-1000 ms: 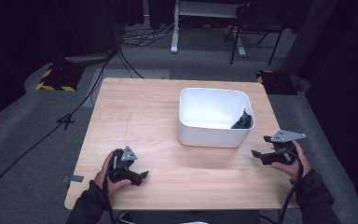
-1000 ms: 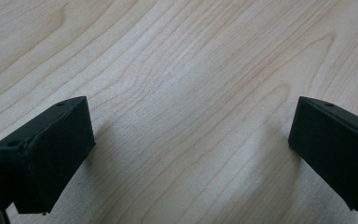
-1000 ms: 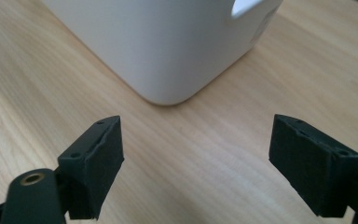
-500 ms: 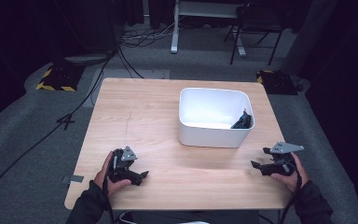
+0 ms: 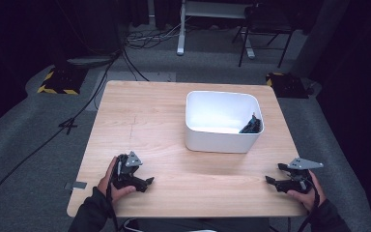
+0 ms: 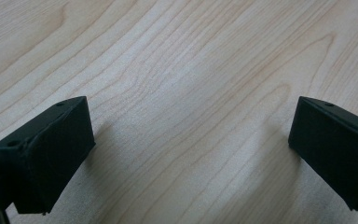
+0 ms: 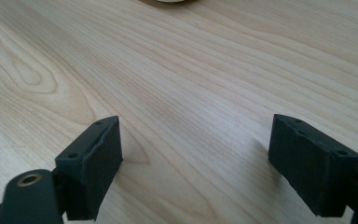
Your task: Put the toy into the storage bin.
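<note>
- Work surface: the rectangular light-wood table carries every item. Both grippers sit near its front edge, so any reach toward the bin runs forward across bare wood.
- Container: the white rectangular plastic bin stands right of the table's centre, upright, open side up. It lies nearer to the right gripper than to the left one.
- Contents: a small dark object rests inside the bin against the right wall, at the near right corner. Its shape is too small to resolve; treat it as the item to be handled.
- Left gripper: held low over the front left of the table, well apart from the bin. In the left gripper view the two black jaws stand wide apart with only wood grain between them; nothing is gripped.
- Right gripper: held low at the front right of the table, near the bin's near right corner. In the right gripper view the jaws are likewise spread, with bare wood between them.
- Recommended procedure, as a judgement: use the right gripper. Lift it above the bin rim before moving forward, descend inside the right wall, and keep the jaws spread until they straddle the dark object.
- Caution: the object lies tight to the wall, so one jaw may strike the plastic. Approach parallel to that wall.
</note>
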`<action>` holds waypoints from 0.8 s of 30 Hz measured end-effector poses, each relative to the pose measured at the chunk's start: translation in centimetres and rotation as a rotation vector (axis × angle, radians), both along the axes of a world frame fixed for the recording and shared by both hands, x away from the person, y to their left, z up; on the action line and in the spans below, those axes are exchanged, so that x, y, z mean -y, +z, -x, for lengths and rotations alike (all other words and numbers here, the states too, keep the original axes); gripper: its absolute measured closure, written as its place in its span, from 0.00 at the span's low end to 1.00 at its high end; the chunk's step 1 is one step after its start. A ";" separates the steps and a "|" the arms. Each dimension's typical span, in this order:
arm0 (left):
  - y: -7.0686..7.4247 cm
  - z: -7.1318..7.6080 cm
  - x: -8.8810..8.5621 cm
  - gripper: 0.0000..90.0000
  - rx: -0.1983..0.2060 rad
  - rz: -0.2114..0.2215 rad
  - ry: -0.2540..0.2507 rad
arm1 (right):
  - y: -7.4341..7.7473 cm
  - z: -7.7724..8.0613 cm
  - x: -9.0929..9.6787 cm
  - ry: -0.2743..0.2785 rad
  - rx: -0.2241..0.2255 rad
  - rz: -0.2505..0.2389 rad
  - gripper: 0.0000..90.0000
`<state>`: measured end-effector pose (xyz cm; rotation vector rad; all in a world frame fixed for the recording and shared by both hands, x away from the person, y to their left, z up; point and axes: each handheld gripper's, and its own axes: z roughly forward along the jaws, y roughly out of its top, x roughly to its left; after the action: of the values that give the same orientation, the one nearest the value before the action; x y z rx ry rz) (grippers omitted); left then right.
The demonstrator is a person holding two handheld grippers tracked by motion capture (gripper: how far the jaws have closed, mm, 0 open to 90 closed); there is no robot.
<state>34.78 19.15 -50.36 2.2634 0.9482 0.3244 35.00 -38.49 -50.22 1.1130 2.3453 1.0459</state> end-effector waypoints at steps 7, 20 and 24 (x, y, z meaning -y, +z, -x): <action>0.0 0.0 0.0 0.00 -0.002 0.000 -0.001 | -0.1 0.9 0.5 -0.055 0.010 0.014 0.18; 0.0 0.0 0.0 0.00 0.000 -0.001 0.002 | -0.1 0.9 0.5 -0.072 0.009 0.014 0.17; 0.0 0.1 0.0 0.00 -0.006 0.003 0.006 | -0.1 0.9 0.5 -0.072 0.009 0.014 0.17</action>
<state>34.71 19.14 -50.38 2.2602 0.9582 0.3192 34.15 -39.01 -50.35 1.1760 2.2842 1.0058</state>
